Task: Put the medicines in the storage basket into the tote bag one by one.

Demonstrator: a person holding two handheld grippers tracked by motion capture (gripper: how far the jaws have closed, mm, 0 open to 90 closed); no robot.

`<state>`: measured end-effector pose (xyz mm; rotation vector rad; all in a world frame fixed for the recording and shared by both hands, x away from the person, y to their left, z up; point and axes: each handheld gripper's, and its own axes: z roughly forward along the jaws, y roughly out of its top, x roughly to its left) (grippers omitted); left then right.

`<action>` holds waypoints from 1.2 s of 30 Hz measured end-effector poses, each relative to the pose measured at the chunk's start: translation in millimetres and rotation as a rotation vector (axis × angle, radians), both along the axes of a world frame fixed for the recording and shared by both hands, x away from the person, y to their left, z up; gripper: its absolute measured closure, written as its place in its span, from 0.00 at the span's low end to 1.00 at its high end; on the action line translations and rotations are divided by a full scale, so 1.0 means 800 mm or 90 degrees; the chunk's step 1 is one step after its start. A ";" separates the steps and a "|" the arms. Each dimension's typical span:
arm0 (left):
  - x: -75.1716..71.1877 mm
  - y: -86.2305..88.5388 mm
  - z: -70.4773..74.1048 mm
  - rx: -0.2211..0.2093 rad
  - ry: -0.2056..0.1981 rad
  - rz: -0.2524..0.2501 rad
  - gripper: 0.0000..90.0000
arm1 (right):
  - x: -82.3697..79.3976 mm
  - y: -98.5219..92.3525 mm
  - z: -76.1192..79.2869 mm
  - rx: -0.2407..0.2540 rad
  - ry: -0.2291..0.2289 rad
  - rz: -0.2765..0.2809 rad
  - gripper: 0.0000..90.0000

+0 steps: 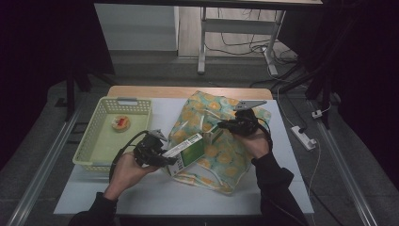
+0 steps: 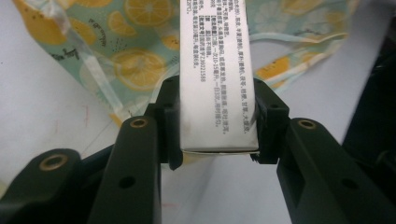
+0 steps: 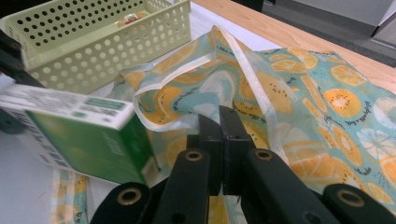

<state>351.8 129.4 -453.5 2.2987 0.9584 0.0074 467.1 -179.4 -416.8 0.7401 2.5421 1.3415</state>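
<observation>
Left tool (image 1: 165, 159) clamps the green box (image 1: 190, 151) endwise, long axis (slightly tilted) pointing into the fruit-print bag (image 1: 221, 155).

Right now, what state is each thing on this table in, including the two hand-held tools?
Left tool: shut on the green and white box.
Right tool: shut, pinching the bag's edge.
Green and white box: gripped at one end, its other end at the bag's mouth.
Citrus-print bag: lying flat, mouth lifted open.
Yellow-green basket: upright, one small item inside.
</observation>
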 end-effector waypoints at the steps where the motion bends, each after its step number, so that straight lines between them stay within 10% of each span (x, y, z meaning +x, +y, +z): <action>1: 0.003 -0.002 -0.002 -0.001 0.004 0.002 0.68 | 0.000 0.000 0.000 0.000 -0.001 0.000 1.00; 36: 0.073 -0.054 -0.012 0.037 -0.026 0.063 0.68 | -0.005 0.011 -0.002 -0.004 0.008 0.020 1.00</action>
